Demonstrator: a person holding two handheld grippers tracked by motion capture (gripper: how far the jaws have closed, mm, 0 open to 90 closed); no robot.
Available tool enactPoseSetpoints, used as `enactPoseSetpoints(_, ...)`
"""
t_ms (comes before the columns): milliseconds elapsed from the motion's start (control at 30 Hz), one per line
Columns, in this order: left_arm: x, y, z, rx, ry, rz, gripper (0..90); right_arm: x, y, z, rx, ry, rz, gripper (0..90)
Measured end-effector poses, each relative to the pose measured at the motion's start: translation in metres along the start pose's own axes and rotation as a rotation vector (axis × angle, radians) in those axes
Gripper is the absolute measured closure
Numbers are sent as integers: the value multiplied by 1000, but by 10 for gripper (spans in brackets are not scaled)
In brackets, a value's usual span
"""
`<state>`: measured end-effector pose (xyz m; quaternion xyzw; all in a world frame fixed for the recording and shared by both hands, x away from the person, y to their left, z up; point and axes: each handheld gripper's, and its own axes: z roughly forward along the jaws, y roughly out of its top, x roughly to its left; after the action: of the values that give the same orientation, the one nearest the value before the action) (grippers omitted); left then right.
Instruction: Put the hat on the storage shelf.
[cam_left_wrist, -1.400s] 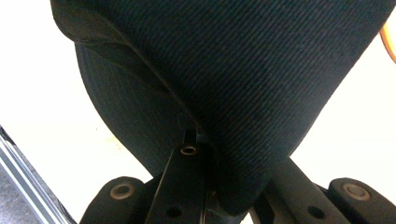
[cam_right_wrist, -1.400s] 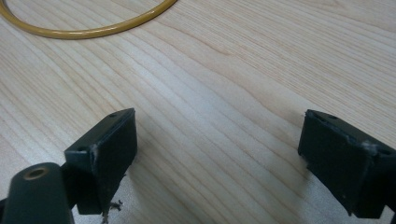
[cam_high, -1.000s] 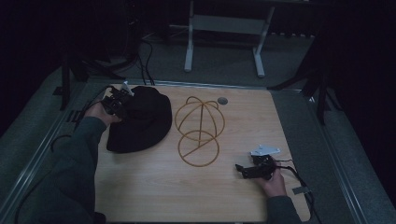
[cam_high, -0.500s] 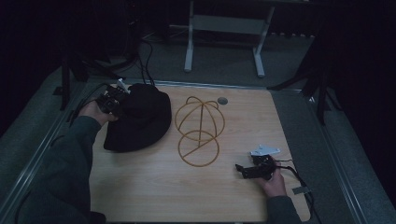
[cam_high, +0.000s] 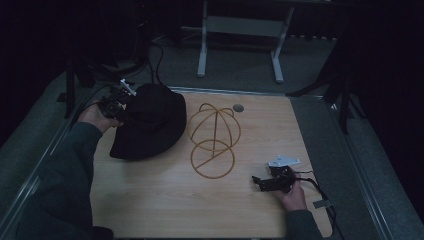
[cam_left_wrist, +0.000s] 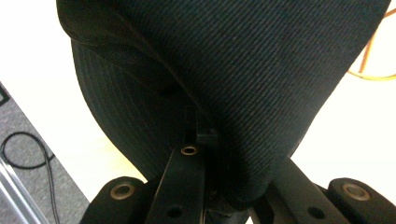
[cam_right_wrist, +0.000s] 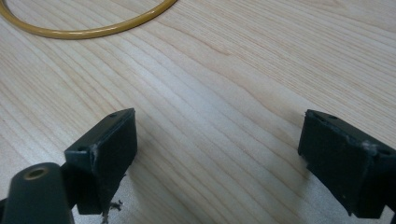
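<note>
A person at a wooden table (cam_high: 165, 200) works two handheld grippers in dim light. The left gripper (cam_high: 116, 102) is clamped on the edge of a black hat (cam_high: 147, 125), pinching the fabric at the hat's far-left side, close to the table's left rim. In the left gripper view the hat's ribbed cloth (cam_left_wrist: 224, 84) bulges directly over the jaws, which are drawn together with the material bunched between them. The side of the hat at the gripper appears raised off the wood, though the gloom makes that hard to confirm, while the hat's near edge seems to rest on the table.

Just beyond the hat, on the side away from the left gripper, stands a yellow wire hat stand (cam_high: 214, 137), its ring base flat on the wood. The right gripper (cam_high: 267, 182) lies low near the table's front right, well apart from the hat, its jaws spread wide with nothing between them. In the right gripper view bare tabletop shows between the two black pads (cam_right_wrist: 109, 149), with the stand's ring (cam_right_wrist: 88, 29) ahead of them.
</note>
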<state>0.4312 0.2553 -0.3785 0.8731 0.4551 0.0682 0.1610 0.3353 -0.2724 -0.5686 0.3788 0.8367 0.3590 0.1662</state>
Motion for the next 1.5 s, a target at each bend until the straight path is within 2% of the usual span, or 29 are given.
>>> enactPoseSetpoints(267, -6, 2, -18, -28, -11, 45, 880, 0, 0, 0, 0, 0, 0, 116)
enactPoseSetpoints(667, -9, 3, -38, -61, -19, 68, 879, 0, 0, 0, -2, -1, 0, 116)
enactPoseSetpoints(900, -11, 4, -45, -70, -6, 84, 879, 0, 0, 0, -1, -1, 1, 116)
enactPoseSetpoints(1267, -12, 4, -59, -96, -20, 116, 879, 0, 0, 0, -2, 0, 3, 116)
enactPoseSetpoints(1500, -12, 3, -63, -106, -28, 121, 879, 0, 0, 0, -2, 0, 3, 116)
